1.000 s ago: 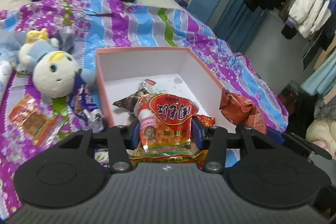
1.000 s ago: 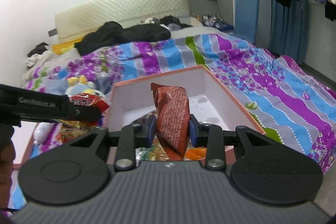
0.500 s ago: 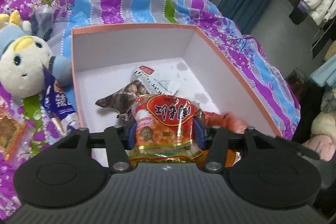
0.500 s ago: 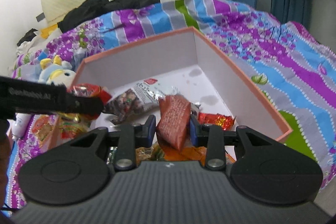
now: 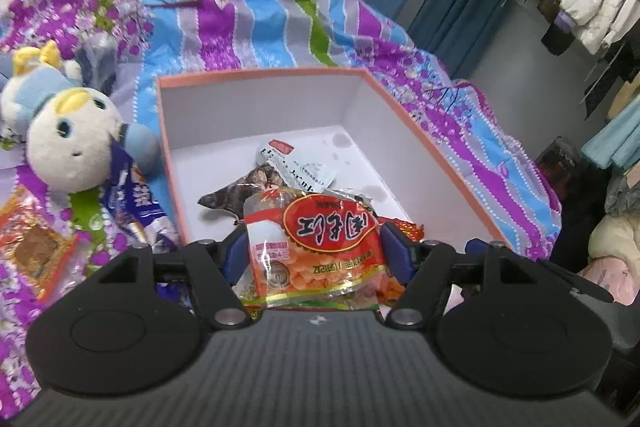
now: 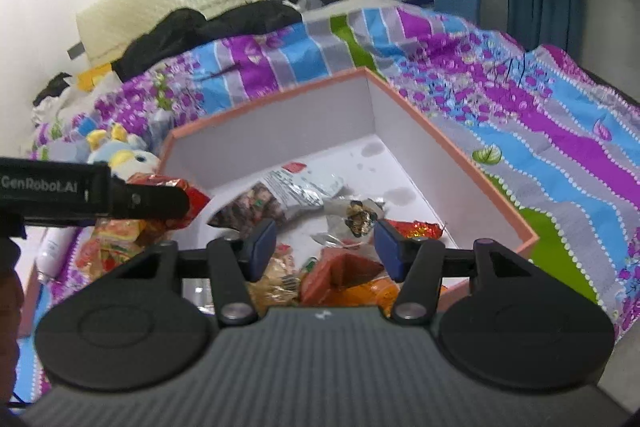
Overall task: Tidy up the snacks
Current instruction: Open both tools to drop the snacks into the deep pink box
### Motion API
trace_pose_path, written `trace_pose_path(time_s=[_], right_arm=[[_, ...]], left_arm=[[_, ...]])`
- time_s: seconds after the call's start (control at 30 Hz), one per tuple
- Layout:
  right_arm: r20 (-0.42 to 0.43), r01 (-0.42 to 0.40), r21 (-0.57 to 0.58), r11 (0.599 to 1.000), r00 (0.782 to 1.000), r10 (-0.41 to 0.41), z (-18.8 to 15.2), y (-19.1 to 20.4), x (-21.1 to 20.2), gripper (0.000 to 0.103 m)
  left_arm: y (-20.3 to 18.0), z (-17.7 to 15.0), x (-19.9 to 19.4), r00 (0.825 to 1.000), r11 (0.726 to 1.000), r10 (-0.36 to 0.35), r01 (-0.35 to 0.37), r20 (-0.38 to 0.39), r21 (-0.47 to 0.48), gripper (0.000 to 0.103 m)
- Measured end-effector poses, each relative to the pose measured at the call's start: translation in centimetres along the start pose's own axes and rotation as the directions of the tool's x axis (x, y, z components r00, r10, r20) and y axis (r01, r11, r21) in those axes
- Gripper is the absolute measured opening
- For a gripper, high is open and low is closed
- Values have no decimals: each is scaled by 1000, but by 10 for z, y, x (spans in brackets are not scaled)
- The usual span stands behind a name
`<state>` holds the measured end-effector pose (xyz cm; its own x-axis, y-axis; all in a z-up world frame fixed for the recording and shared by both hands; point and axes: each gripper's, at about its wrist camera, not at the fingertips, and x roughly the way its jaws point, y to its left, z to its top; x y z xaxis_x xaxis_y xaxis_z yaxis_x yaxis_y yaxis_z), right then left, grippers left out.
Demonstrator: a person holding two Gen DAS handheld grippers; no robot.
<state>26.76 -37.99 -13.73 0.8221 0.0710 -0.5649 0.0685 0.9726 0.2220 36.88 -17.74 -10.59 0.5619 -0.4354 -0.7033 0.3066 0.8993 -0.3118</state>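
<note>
Here we are dropping snacks into the orange box (image 5: 404, 115): both grippers' jaws have just been opening, the right gripper (image 6: 325, 243) wide over its fallen brown packet (image 6: 344, 269), the left gripper (image 5: 316, 253) loosening around the red packet (image 5: 320, 247). Next, we judge, lift clear.

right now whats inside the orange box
In the orange box lie a white packet, a dark brown packet, a silver wrapper and a red foil piece. The near end is hidden behind the tongs; anything beneath the packets cannot be seen.
</note>
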Motion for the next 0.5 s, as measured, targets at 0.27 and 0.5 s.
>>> trace_pose_path(time_s=[0.27, 0.5], right_arm=[[71, -40, -6, 999, 997, 41, -7, 24, -62, 57], [113, -75, -36, 997, 990, 78, -22, 48, -108, 57]], left_arm=[[-4, -25, -80, 997, 1000, 17, -17, 73, 4, 73], [-4, -54, -142, 989, 999, 37, -38, 142, 6, 73]])
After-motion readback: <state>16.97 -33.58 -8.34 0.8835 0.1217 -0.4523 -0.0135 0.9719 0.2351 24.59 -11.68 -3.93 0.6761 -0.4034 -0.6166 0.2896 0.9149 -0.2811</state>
